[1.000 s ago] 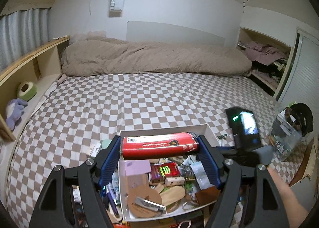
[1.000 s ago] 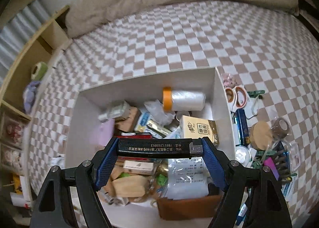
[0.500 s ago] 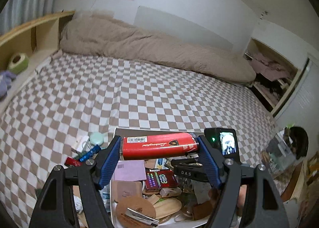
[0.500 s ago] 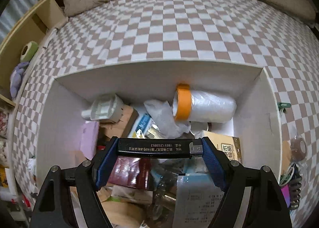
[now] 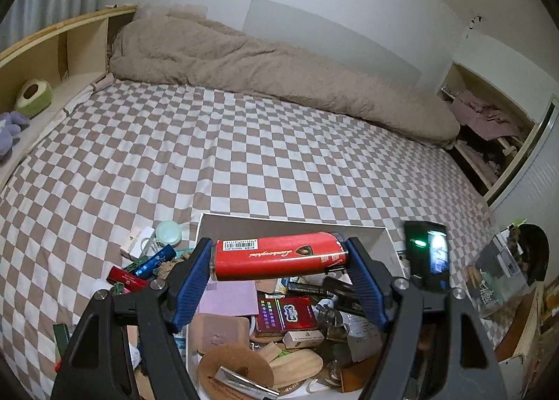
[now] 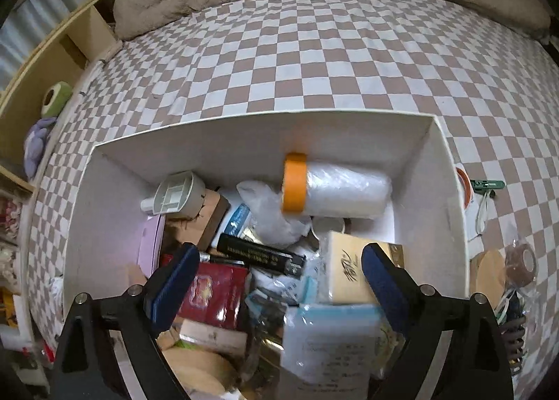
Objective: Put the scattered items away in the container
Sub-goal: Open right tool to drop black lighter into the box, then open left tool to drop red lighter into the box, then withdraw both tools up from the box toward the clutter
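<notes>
A white open box [image 6: 251,130] sits on the checkered bed, filled with several small items. My left gripper [image 5: 279,260] is shut on a red cylinder can [image 5: 279,255], held crosswise above the box's far wall [image 5: 290,225]. Over the box's middle, my right gripper [image 6: 279,274] has its jaws opening and nothing between them. A black flat bar [image 6: 260,255] lies loose on the pile just beyond those jaws, tilted. An orange-capped plastic roll [image 6: 335,192] rests against the back wall.
Loose items lie left of the box: a blue tube [image 5: 155,262], a mint round case [image 5: 167,230] and a white packet [image 5: 134,241]. Right of it are a green clip [image 6: 487,185], a cork disc [image 6: 489,270] and a brown tape roll [image 6: 522,265]. A beige duvet [image 5: 272,68] lies at the bed's head.
The right gripper came down into the box and let go of the black bar, which now lies on the pile. The left gripper moved lower with the red can still held.
</notes>
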Tool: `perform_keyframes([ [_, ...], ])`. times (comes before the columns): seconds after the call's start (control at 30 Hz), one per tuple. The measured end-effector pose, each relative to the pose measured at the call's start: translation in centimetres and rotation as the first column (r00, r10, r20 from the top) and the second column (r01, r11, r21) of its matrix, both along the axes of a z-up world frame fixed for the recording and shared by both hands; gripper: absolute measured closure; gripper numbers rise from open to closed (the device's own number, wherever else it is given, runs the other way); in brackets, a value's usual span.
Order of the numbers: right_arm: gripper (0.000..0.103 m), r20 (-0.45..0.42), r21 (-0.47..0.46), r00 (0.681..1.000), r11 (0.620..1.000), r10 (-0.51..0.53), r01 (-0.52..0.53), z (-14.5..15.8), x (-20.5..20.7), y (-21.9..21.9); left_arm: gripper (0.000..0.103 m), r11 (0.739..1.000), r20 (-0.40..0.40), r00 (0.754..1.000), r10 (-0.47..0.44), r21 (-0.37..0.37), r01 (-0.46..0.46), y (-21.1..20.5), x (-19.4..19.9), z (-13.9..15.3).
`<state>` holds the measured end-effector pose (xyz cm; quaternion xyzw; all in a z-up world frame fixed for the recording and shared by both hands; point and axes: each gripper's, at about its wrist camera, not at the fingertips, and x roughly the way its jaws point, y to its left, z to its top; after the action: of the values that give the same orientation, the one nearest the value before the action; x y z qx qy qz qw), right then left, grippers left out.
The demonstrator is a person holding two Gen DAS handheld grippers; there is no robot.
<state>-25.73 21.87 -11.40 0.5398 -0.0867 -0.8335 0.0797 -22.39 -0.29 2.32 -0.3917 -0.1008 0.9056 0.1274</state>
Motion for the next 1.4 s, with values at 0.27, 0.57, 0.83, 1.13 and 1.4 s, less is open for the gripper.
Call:
perform_keyframes([
  [0.27, 0.009, -0.069, -0.026, 0.997, 0.999, 0.036, -0.038, 1.8, 1.8, 3.2, 0.028, 1.0, 0.108, 0.994, -0.013, -0.02, 0.015, 3.1, -2.5, -4.7],
  [0.57, 0.009, -0.091, -0.056, 0.989, 0.991, 0.118, -0.124, 2.2, 3.6, 3.4, 0.028, 0.997, 0.213, 0.976, -0.036, -0.062, 0.05, 7.1, -4.8, -9.3],
  [0.83, 0.009, -0.097, -0.042, 0.976, 0.979, 0.195, -0.2, 2.3, 6.0, 3.4, 0.028, 0.995, 0.282, 0.959, -0.035, -0.082, 0.06, 9.1, -6.3, -12.7],
  [1.13, 0.009, -0.104, -0.031, 0.97, 0.974, 0.22, -0.224, 2.2, 7.2, 3.5, 0.001, 0.999, 0.305, 0.952, -0.02, -0.028, 0.029, 9.2, -6.8, -14.0],
  [1.4, 0.009, -0.107, -0.019, 0.973, 0.978, 0.205, -0.208, 2.4, 7.0, 3.0, 0.001, 0.996, 0.257, 0.966, -0.027, -0.071, 0.047, 8.8, -5.6, -12.2],
])
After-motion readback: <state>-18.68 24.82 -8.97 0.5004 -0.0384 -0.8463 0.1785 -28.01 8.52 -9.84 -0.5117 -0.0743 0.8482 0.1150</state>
